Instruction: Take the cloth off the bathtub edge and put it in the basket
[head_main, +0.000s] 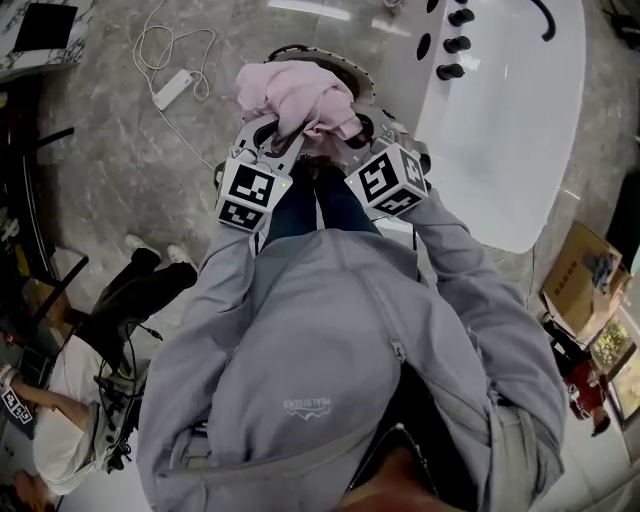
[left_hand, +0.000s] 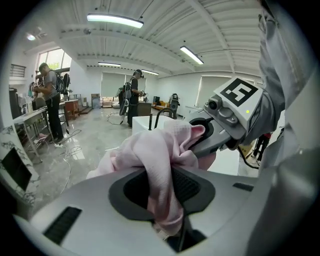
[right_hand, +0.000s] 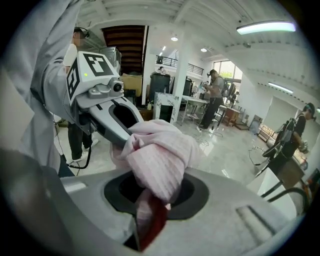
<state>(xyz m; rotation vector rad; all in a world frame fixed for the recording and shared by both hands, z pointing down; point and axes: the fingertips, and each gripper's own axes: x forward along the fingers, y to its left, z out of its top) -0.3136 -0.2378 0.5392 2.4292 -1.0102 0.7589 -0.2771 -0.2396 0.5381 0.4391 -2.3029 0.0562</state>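
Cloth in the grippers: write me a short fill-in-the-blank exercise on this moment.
The cloth is ____ in colour.
The left gripper and right gripper are both ____ on it.
In the head view, the white bathtub lies at the picture's ____ side.
Missing words: pink; shut; right.

I saw the cloth (head_main: 295, 95) as soft, matt pink fabric with a fine ribbed weave. The left gripper (left_hand: 159, 180) and right gripper (right_hand: 156, 185) had smooth matt grey plastic shells with black ribbed pads (left_hand: 189, 186). At the upper right the bathtub (head_main: 510, 120) looked glossy white. The floor (head_main: 110, 170) was polished grey stone.
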